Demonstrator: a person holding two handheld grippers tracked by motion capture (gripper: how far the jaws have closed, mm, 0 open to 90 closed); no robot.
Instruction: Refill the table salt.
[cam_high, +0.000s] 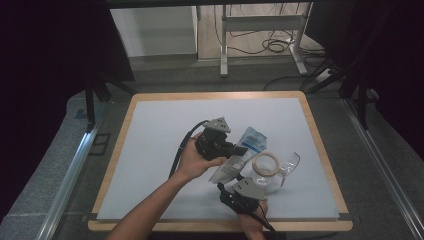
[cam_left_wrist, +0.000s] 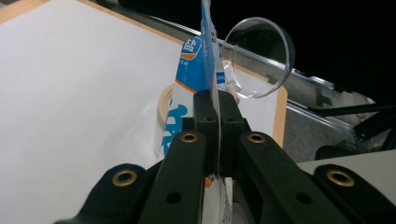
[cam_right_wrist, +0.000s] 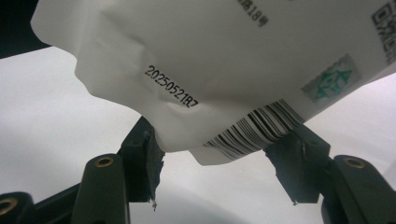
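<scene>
With our left gripper (cam_high: 235, 148) clamped on the pouch (cam_high: 239, 152) above the table (cam_high: 150, 150) and our right gripper (cam_right_wrist: 219, 172) half-open, straddling its lower edge, next we probably close right.

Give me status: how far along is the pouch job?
Done: left gripper is shut on the pouch, lifting its edge. In hand: right gripper brackets the barcode end, pads looking barely in contact. Left: the pouch looks unopened; the glass jar looks empty.
</scene>
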